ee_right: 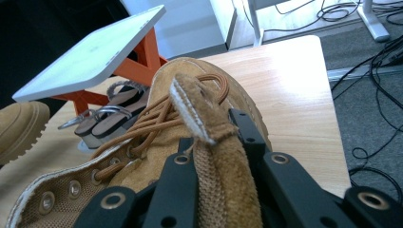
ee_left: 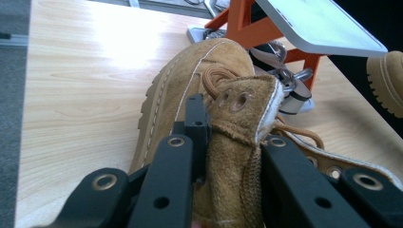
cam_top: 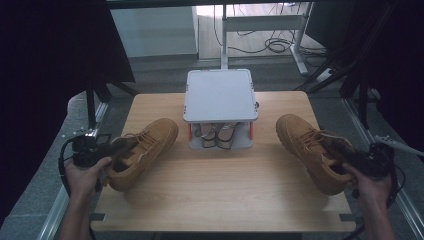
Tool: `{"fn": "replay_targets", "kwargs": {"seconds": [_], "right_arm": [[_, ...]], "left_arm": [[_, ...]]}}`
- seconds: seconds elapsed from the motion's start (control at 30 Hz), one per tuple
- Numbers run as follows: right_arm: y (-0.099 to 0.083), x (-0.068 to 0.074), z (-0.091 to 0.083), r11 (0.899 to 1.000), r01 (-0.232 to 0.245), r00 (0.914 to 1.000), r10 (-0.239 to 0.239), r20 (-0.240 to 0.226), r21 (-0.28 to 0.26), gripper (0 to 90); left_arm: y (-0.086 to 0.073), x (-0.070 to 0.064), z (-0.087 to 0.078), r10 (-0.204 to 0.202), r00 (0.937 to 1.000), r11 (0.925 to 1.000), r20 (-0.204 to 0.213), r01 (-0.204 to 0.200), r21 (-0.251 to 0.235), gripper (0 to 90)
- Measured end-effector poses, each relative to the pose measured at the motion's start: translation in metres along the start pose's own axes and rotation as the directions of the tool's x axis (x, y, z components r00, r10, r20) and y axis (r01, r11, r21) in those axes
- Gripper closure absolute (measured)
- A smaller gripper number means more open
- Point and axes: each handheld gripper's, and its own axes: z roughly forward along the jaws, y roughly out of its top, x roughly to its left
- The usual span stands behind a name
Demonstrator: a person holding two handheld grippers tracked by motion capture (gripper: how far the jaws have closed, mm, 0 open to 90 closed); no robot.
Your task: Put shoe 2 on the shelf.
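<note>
- The left gripper (cam_top: 114,148) is held low at the table's (cam_top: 225,200) left edge, its jaws clamped on the left boot's (cam_top: 142,150) suede tongue.
- The right gripper (cam_top: 345,155) is likewise closed on the right boot's (cam_top: 310,150) tongue.
- Sandals (cam_top: 218,135) under the grey rack (cam_top: 220,95) are half hidden, probably a pair.

I see a light wooden table (cam_top: 220,175). On it rest a tan left boot (cam_top: 145,150), a tan right boot (cam_top: 307,150), and between them at the far edge a small rack (cam_top: 220,97) sheltering sandals (cam_top: 217,134).
</note>
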Motion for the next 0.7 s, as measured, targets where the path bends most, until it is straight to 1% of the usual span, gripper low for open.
{"fn": "replay_targets", "kwargs": {"seconds": [0.07,0.1,0.17,0.23,0.27,0.3,0.37,0.43,0.47,0.5,0.53,0.57,0.63,0.7], "right_arm": [[0.000,0.001,0.001,1.000,-0.011,0.9999,0.011,0.000,-0.011,81.7],[0.000,0.001,0.001,1.000,-0.017,0.9999,0.017,0.000,-0.018,81.6],[0.001,0.002,0.000,0.999,-0.031,0.9995,0.031,-0.001,-0.032,81.6],[0.001,0.003,0.000,0.999,-0.032,0.9995,0.032,-0.001,-0.037,81.6],[0.002,0.004,0.000,0.998,-0.044,0.9990,0.044,-0.001,-0.049,81.5],[0.003,0.005,0.000,0.998,-0.044,0.9990,0.044,0.000,-0.053,81.5],[0.004,0.006,0.000,0.997,-0.049,0.9988,0.049,-0.001,-0.056,81.5],[0.006,0.009,0.000,0.996,-0.059,0.9983,0.059,-0.003,-0.064,81.5],[0.009,0.011,0.001,0.996,-0.055,0.9985,0.055,-0.004,-0.072,81.5],[0.010,0.013,0.001,0.996,-0.059,0.9982,0.059,-0.006,-0.074,81.4],[0.012,0.014,0.002,0.995,-0.060,0.9982,0.060,-0.008,-0.079,81.4],[0.012,0.014,0.002,0.995,-0.060,0.9982,0.060,-0.008,-0.079,81.4],[0.017,0.020,0.003,0.994,-0.064,0.9979,0.064,-0.011,-0.083,81.4],[0.018,0.023,0.003,0.994,-0.061,0.9981,0.060,-0.011,-0.085,81.4]], "left_arm": [[0.001,0.000,-0.001,-0.001,1.0000,1.0000,-0.006,0.001,-0.002,80.1],[0.002,0.001,-0.003,-0.004,0.9999,0.9999,-0.014,0.004,-0.012,80.1],[0.003,0.001,-0.005,-0.006,0.9999,0.9999,-0.014,0.005,-0.016,80.2],[0.006,0.001,-0.007,-0.009,0.9998,0.9997,-0.017,0.009,-0.024,80.2],[0.007,0.000,-0.008,-0.008,0.9998,0.9996,-0.015,0.008,-0.028,80.2],[0.011,-0.002,-0.010,-0.011,0.9999,0.9992,-0.012,0.010,-0.038,80.2],[0.013,-0.003,-0.011,-0.008,0.9999,0.9991,-0.012,0.008,-0.042,80.2],[0.017,-0.006,-0.013,-0.006,1.0000,0.9986,-0.007,0.005,-0.054,80.2],[0.021,-0.008,-0.015,-0.002,1.0000,0.9980,-0.002,0.002,-0.063,80.2],[0.021,-0.008,-0.015,-0.002,1.0000,0.9980,-0.002,0.002,-0.063,80.3],[0.026,-0.011,-0.016,0.002,1.0000,0.9976,-0.001,-0.002,-0.069,80.3],[0.026,-0.011,-0.016,0.002,1.0000,0.9976,-0.001,-0.002,-0.069,80.3],[0.033,-0.015,-0.018,0.010,0.9999,0.9973,-0.003,-0.011,-0.073,80.3],[0.036,-0.016,-0.019,0.013,0.9999,0.9972,-0.008,-0.013,-0.073,80.3]]}}
